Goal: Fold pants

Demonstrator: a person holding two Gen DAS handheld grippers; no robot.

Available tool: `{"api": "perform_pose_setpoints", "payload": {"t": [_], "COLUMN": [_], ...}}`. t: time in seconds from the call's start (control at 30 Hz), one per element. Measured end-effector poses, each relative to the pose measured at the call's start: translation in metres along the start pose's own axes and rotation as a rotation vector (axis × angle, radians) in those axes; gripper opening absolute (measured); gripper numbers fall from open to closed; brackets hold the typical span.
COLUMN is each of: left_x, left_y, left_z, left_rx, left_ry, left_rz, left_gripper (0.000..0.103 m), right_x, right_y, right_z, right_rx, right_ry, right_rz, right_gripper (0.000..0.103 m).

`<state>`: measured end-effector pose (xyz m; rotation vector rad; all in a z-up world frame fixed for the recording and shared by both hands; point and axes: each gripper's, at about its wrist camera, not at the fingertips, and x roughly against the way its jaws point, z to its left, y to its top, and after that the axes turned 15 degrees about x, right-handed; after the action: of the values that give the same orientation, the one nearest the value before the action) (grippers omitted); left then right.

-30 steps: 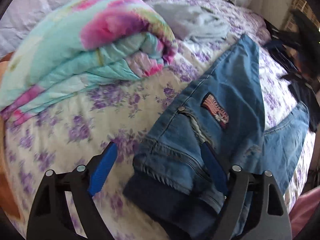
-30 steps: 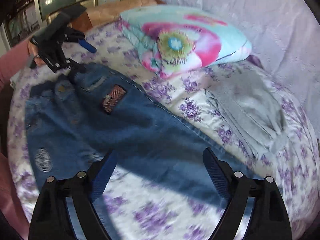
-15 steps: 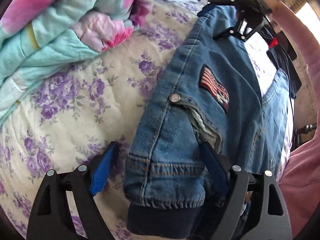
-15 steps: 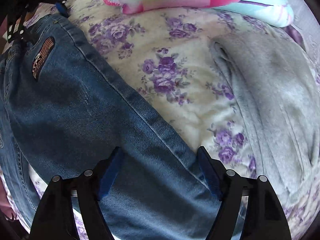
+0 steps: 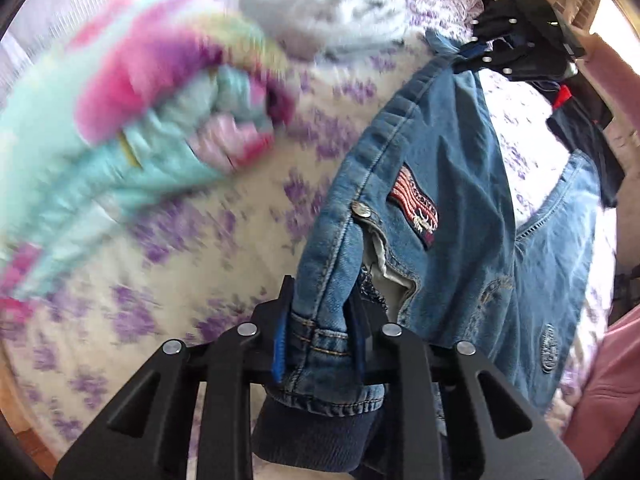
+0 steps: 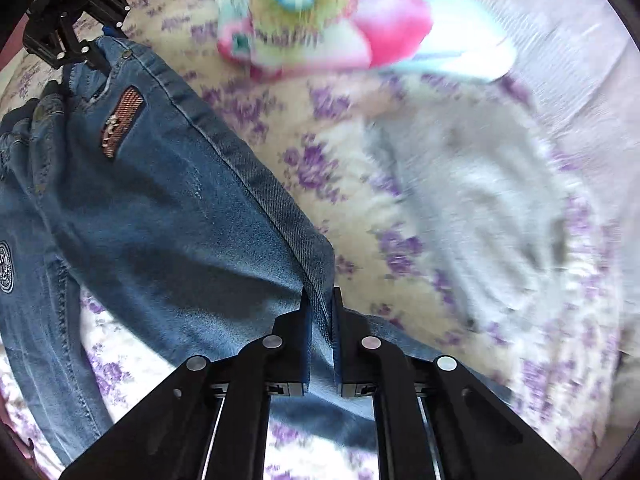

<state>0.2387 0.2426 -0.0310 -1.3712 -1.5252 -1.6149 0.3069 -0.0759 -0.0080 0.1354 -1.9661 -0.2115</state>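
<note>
Both grippers have just closed on the jeans [image 5: 448,200], which lie on the flowered bedspread [image 5: 168,280] beside a folded quilt [image 5: 132,128]. A second ago their jaws stood wide above the denim. Now the left gripper [image 5: 320,332] pinches the waistband corner, and the right gripper [image 6: 320,320] pinches the outer seam further down the same leg. Doing the fold well likely means lifting both pinched points together, keeping that edge taut between them, and carrying it across onto the other leg [image 6: 36,320] so the seams line up, clear of the grey garment [image 6: 480,200].
</note>
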Motion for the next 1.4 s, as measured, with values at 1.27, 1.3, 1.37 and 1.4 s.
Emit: {"api": "perform_pose_setpoints", "payload": {"t": [1.27,1.3,1.37,1.4], "left_x": [0.095,0.078,0.052,0.040], "left_y": [-0.229,-0.225,-0.221,-0.219], "left_z": [-0.142,-0.140,-0.130,-0.122], "left_rx": [-0.147,-0.131,-0.081,-0.044], "left_ry": [-0.048,-0.036,-0.030,-0.050], "left_rz": [-0.426,-0.386,-0.317,-0.286], "left_gripper": [0.055,0.055,0.057,0.058], "right_x": [0.110,0.102,0.074,0.056], "right_y": [-0.031,-0.024,-0.014,-0.012], "right_z": [0.309,0.311,0.313,0.310], "right_rx": [-0.247,-0.236,-0.276,-0.317], "right_ry": [-0.087,-0.078,-0.020,0.034], "right_rz": [-0.434,-0.433,-0.368,-0.318], "right_gripper": [0.061,0.060,0.060,0.060]}}
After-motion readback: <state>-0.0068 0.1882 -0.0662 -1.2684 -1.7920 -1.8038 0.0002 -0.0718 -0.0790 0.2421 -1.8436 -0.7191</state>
